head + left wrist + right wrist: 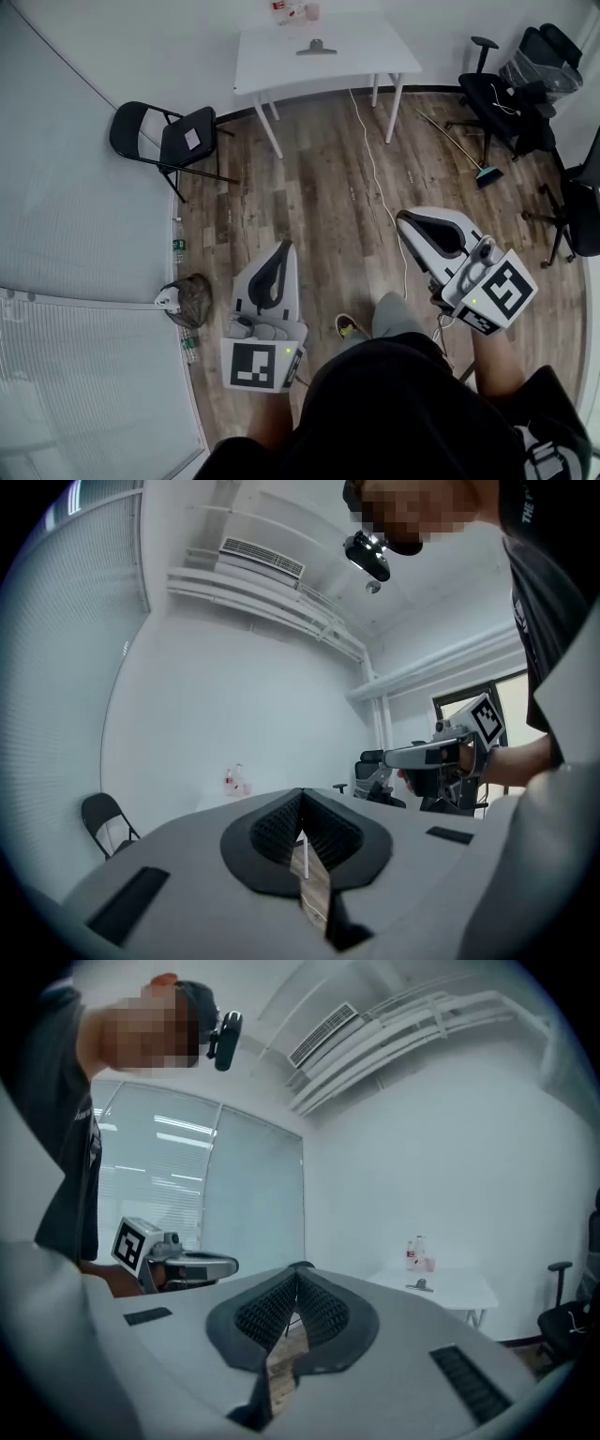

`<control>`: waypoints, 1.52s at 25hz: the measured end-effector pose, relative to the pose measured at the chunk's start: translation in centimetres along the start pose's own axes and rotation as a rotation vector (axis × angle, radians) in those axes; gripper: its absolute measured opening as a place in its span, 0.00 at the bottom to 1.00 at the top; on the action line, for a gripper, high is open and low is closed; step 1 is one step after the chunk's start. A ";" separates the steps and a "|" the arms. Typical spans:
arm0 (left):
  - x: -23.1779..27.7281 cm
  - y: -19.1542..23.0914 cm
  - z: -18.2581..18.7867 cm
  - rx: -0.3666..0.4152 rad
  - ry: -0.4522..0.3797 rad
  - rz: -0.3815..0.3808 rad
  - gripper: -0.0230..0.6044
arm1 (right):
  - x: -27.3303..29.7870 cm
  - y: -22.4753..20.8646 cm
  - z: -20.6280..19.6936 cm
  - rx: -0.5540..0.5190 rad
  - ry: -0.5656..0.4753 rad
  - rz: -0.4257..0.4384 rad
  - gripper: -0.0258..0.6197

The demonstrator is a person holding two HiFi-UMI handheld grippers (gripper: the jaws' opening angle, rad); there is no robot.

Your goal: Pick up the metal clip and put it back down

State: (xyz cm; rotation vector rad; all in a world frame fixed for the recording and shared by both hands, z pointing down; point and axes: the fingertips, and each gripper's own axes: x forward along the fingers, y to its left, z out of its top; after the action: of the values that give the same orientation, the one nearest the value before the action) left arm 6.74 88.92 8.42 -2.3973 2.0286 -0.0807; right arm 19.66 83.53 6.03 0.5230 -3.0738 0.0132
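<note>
The metal clip (317,47) lies on a white table (281,66) at the far end of the room, well away from both grippers. It also shows small on that table (455,1290) in the right gripper view, as a grey clip (419,1285). My left gripper (284,246) is held level over the wood floor, its jaws shut with nothing between them (302,794). My right gripper (403,220) is level beside it, also shut and empty (300,1269). Each gripper shows in the other's view: right gripper (394,757), left gripper (230,1263).
A black folding chair (169,141) stands left of the table. Black office chairs (511,94) crowd the right wall, with a broom (464,150) nearby. A white cable (375,178) runs down the floor. A bag and bottles (187,300) sit by the glass partition. Bottles (292,11) stand on the table's far edge.
</note>
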 end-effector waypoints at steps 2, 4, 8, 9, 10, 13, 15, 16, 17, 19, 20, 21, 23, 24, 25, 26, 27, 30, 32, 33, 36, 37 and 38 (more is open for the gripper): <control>0.2 0.3 -0.1 -0.002 0.006 -0.007 0.07 | 0.5 0.3 -0.2 0.000 0.016 -0.011 0.07; 0.4 0.5 -0.1 -0.015 0.013 -0.005 0.07 | 1.0 0.5 -0.4 -0.006 0.025 -0.018 0.07; 1.0 0.8 -0.4 -0.038 0.034 -0.012 0.07 | 1.4 -0.3 0.4 0.017 -0.014 -0.023 0.07; 1.1 0.9 -0.5 -0.044 0.035 -0.017 0.07 | 1.5 -0.5 0.6 0.023 -0.024 -0.023 0.07; 1.3 1.0 -0.6 -0.047 0.036 -0.020 0.07 | 1.7 -0.7 0.7 0.024 -0.031 -0.024 0.07; 2.2 1.1 -1.0 -0.050 0.046 -0.027 0.07 | 2.2 -1.7 0.5 0.034 -0.041 -0.032 0.07; 3.2 1.2 -1.0 -0.046 0.051 -0.032 0.07 | 2.6 -2.6 0.3 0.049 -0.040 -0.031 0.07; 3.7 1.4 -1.0 -0.040 0.050 -0.031 0.07 | 2.9 -3.1 0.2 0.047 -0.034 -0.030 0.07; 4.3 1.7 -0.9 -0.039 0.050 -0.029 0.07 | 3.3 -3.7 0.1 0.044 -0.028 -0.030 0.07; 5.7 2.3 -0.9 -0.047 0.056 -0.023 0.07 | 4.3 -5.1 -0.1 0.046 -0.018 -0.029 0.07; 6.6 2.6 -0.9 -0.050 0.062 -0.022 0.07 | 4.9 -6.0 -0.2 0.052 -0.016 -0.030 0.07; 7.5 3.0 -1.0 -0.052 0.068 -0.020 0.07 | 5.4 -7.0 -0.4 0.061 -0.013 -0.030 0.07; 9.4 3.4 -1.2 -0.054 0.082 -0.020 0.07 | 6.4 -9.0 -1.1 0.079 -0.005 -0.032 0.07; 10.5 3.6 -1.4 -0.053 0.088 -0.021 0.07 | 6.8 -10.0 -1.5 0.087 0.001 -0.034 0.07; 11.6 3.9 -1.6 -0.052 0.095 -0.023 0.07 | 7.3 -11.1 -2.0 0.095 0.007 -0.036 0.07; 12.7 4.2 -1.8 -0.053 0.101 -0.023 0.07 | 7.8 -12.3 -2.4 0.105 0.012 -0.037 0.07; 13.9 4.6 -2.0 -0.057 0.108 -0.022 0.07 | 8.3 -13.4 -2.8 0.115 0.018 -0.038 0.07; 17.6 5.6 -2.6 -0.065 0.135 -0.022 0.07 | 9.9 -17.1 -3.8 0.138 0.033 -0.046 0.07; 20.2 6.0 -3.0 -0.064 0.149 -0.025 0.07 | 10.8 -19.7 -4.4 0.150 0.040 -0.060 0.07; 21.6 6.2 -3.1 -0.063 0.156 -0.025 0.07 | 11.1 -21.0 -4.6 0.156 0.043 -0.068 0.07; 25.3 6.5 -3.3 -0.063 0.170 -0.024 0.07 | 12.0 -24.9 -5.3 0.177 0.051 -0.083 0.07; 26.4 6.7 -3.3 -0.062 0.175 -0.024 0.07 | 12.3 -26.1 -5.3 0.180 0.053 -0.084 0.07; 27.4 6.8 -3.2 -0.058 0.181 -0.024 0.07 | 12.6 -27.1 -5.3 0.181 0.054 -0.086 0.07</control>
State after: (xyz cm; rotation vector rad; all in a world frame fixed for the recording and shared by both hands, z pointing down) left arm 4.39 60.87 12.47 -2.5357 2.1023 -0.2506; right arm 16.88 53.85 11.77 0.6497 -3.0107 0.3010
